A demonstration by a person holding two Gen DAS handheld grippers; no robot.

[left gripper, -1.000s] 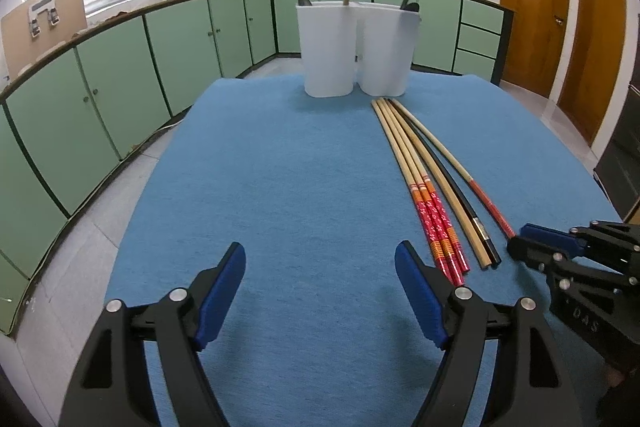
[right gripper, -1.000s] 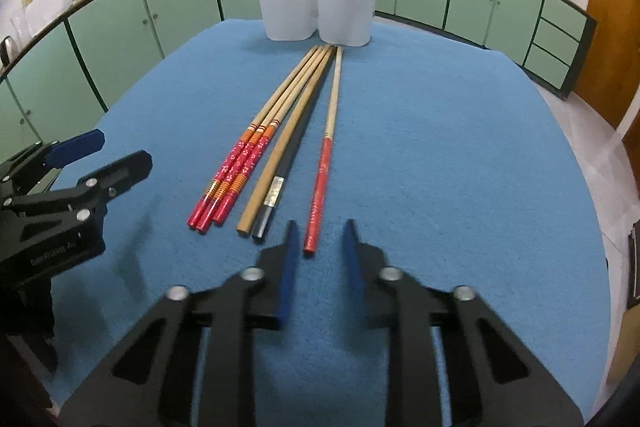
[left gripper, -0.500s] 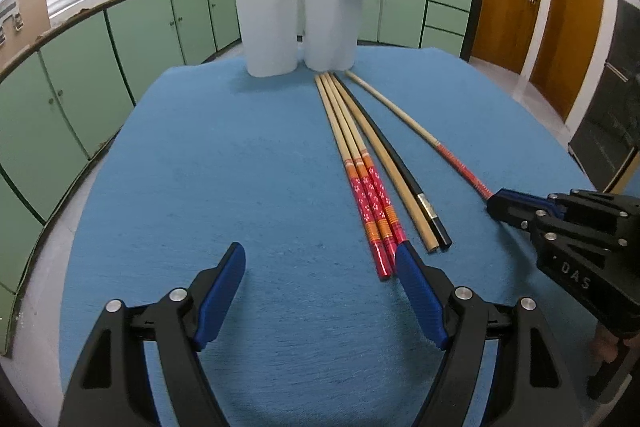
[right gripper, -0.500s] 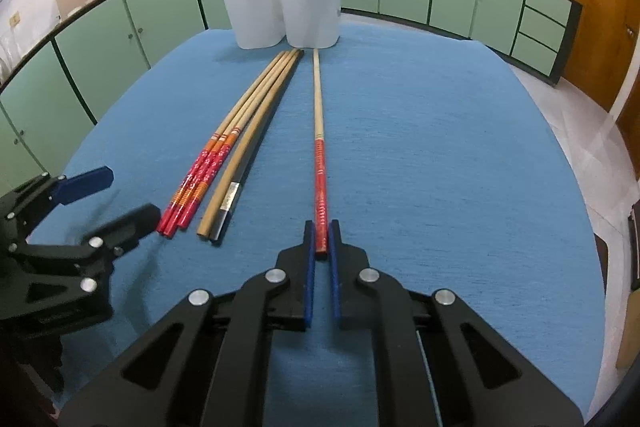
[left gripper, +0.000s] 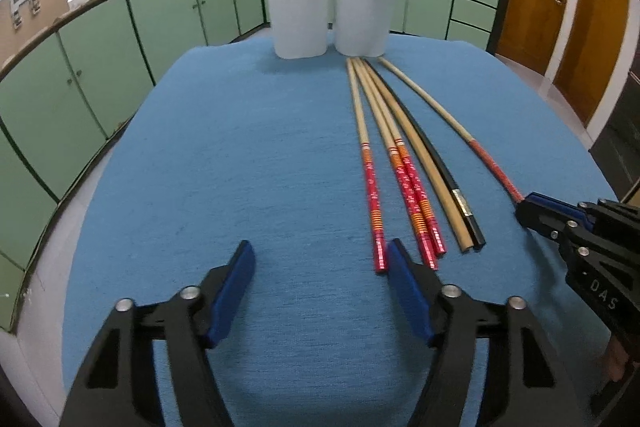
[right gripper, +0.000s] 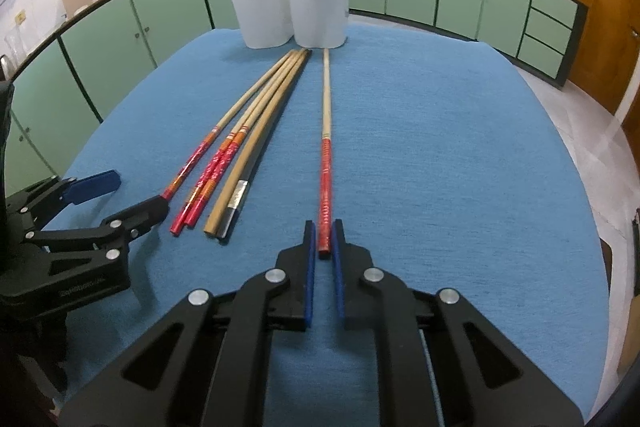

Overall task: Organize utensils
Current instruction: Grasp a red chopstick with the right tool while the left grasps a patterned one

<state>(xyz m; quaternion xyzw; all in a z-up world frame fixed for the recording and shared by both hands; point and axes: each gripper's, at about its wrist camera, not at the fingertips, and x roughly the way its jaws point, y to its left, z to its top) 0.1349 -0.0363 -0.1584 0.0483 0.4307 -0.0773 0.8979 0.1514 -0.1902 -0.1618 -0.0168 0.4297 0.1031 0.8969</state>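
**Mia:** What is the right claw point(right gripper: 324, 241) doing, right up close?

**Ben:** It is pinching the red end of the lone chopstick point(right gripper: 325, 183). The two blue pads are sitting tight on it, and the rest of the stick is lying flat on the blue surface point(right gripper: 440, 155).

**Mia:** And the left claw point(left gripper: 320, 267)?

**Ben:** It is hanging wide apart, holding nothing. One pad is sitting just beside the nearest red stick point(left gripper: 372, 195).

**Mia:** What is lying a bit farther out?

**Ben:** The other chopsticks point(right gripper: 236, 163) are lying side by side: three with red ends, one plain wood one, one black one.

**Mia:** And way at the back?

**Ben:** Two white cups point(right gripper: 292, 7) are standing together, touching, with some tools poking out.

**Mia:** What could be going wrong soon?

**Ben:** I think the stick is long and the claw is only gripping the very tip. So it could be swinging down or slipping out when lifted. Its far end could also be bumping a cup.
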